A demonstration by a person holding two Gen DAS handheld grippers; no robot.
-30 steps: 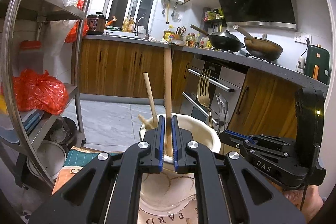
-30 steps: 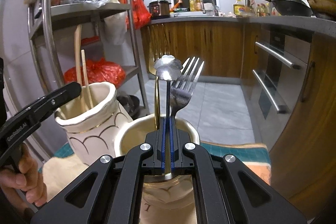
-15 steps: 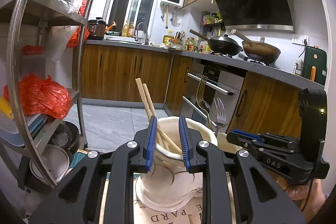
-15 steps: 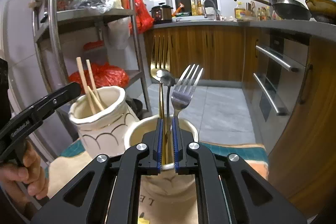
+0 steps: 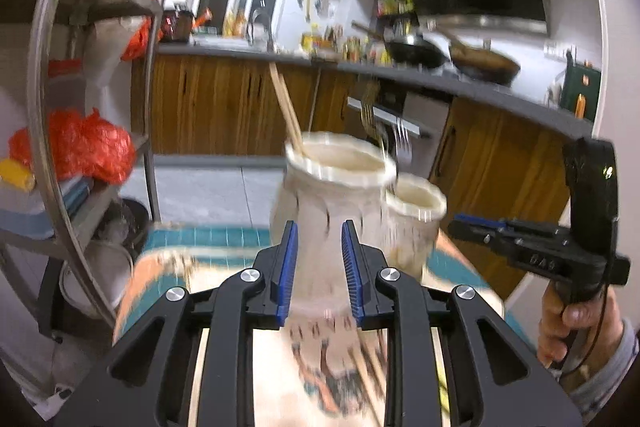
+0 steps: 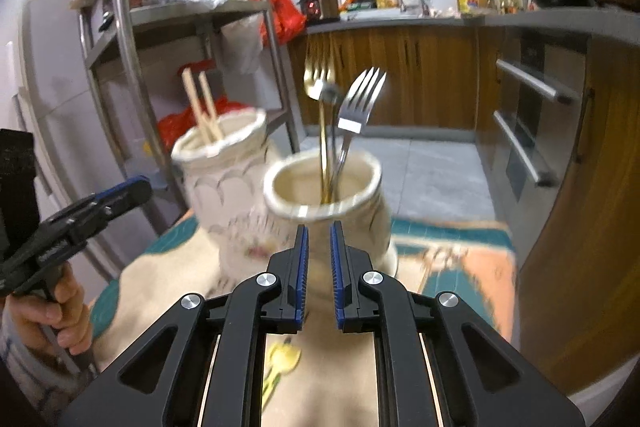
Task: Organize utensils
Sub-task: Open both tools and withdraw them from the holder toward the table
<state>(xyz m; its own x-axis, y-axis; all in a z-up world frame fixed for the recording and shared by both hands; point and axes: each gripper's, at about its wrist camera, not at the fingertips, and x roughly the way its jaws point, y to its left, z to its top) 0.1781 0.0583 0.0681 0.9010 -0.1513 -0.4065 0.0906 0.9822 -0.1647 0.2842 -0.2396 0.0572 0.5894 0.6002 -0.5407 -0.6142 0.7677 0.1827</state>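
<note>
Two cream ceramic jars stand side by side on a patterned cloth. The left jar (image 5: 332,195) holds wooden chopsticks (image 5: 285,107); it also shows in the right wrist view (image 6: 224,171). The right jar (image 6: 332,203) holds a gold fork (image 6: 320,83), a silver fork (image 6: 360,99) and a spoon. My left gripper (image 5: 318,267) is open and empty, just in front of the left jar. My right gripper (image 6: 319,267) is open and empty, just in front of the right jar. A yellow utensil (image 6: 280,359) lies on the cloth under the right gripper.
A steel shelf rack (image 5: 48,107) with red bags stands at the left. Wooden kitchen cabinets (image 6: 400,75) and an oven (image 6: 528,131) lie beyond the table. The cloth (image 6: 460,259) has teal edges. More chopsticks (image 5: 366,367) lie on the cloth near me.
Both grippers have opened, let go of the chopstick and the spoon into their jars, and pulled back and up from the jars.
</note>
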